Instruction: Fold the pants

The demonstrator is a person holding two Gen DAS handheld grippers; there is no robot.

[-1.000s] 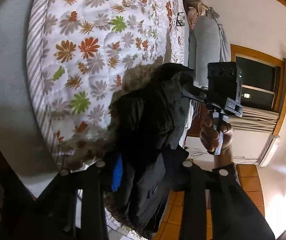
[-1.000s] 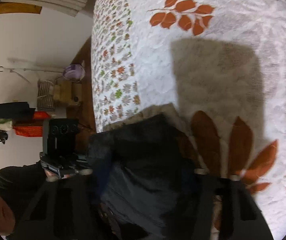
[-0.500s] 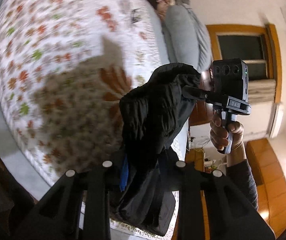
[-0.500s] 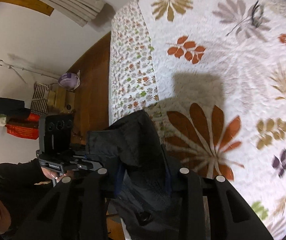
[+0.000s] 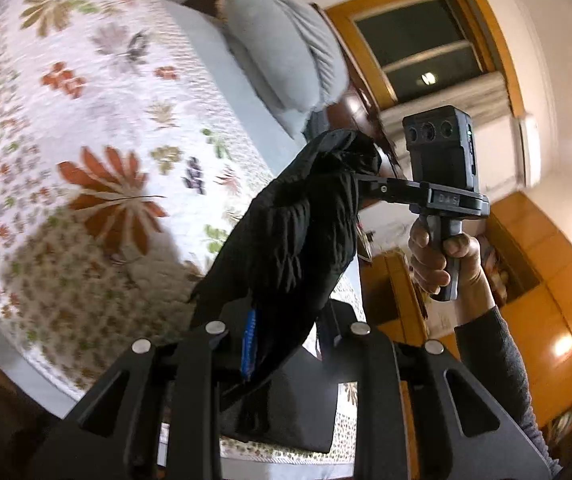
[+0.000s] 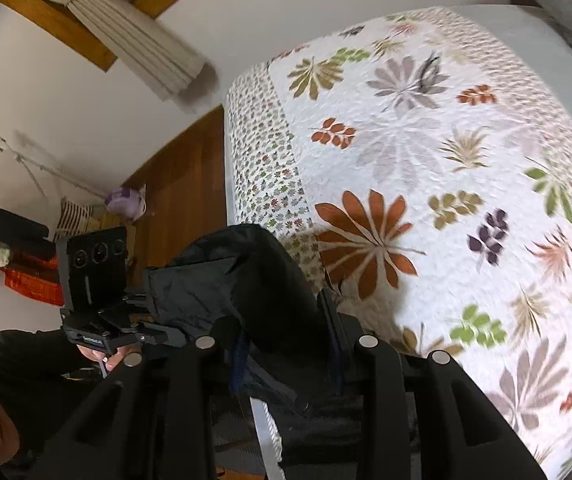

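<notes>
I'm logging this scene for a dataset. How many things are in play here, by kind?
Black pants: 1, gripped at both ends and lifted above the bed
Handheld tools: 2, the left tool and the right tool
Floral quilt: 1
Grey pillow: 1
Total: 5

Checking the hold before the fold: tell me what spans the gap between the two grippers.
The black pants bridge it, bunched and lifted above the bed. In the left wrist view they run from the left gripper to the right gripper; both are shut on them.
</notes>
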